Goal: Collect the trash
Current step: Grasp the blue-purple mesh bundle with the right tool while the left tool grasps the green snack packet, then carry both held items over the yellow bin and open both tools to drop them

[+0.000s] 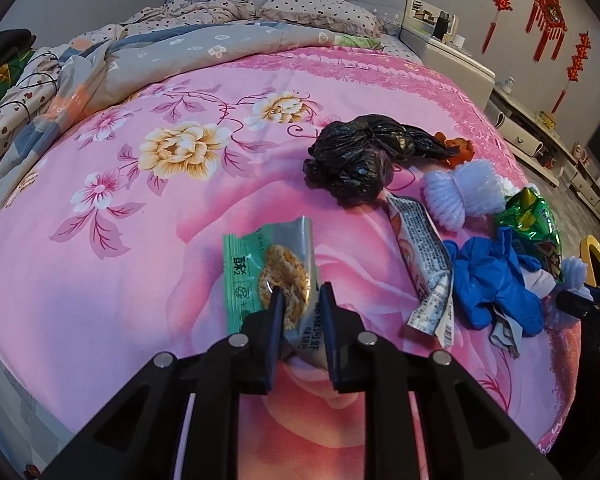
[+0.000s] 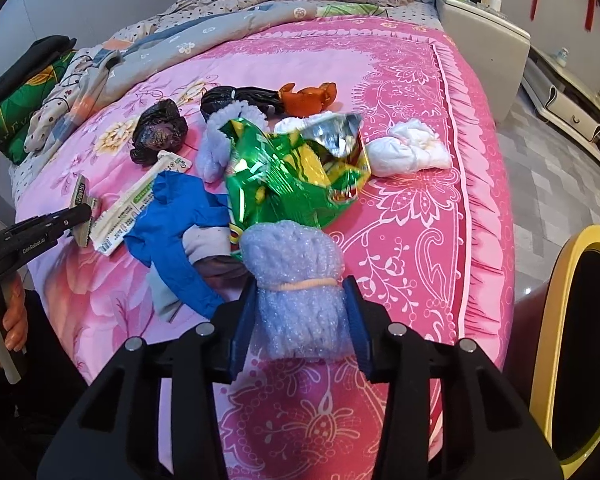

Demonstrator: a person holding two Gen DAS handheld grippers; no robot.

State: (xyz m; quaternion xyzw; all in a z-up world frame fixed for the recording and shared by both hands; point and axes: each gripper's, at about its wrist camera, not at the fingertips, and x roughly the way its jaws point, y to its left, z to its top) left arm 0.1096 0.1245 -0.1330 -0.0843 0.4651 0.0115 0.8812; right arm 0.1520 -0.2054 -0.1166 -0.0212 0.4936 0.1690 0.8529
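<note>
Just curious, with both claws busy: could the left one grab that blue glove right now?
Probably not yet. The left claw is shut on a snack wrapper, and a long white wrapper lies between it and the blue glove.

Glove (image 2: 168,216) left of chip bag (image 2: 292,176); both on bedspread (image 2: 420,200).

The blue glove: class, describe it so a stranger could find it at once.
On the pink bedspread, find the trash pile near its front edge. The blue glove lies crumpled between the white wrapper and the green foil bag. It is the only solid blue item.
</note>
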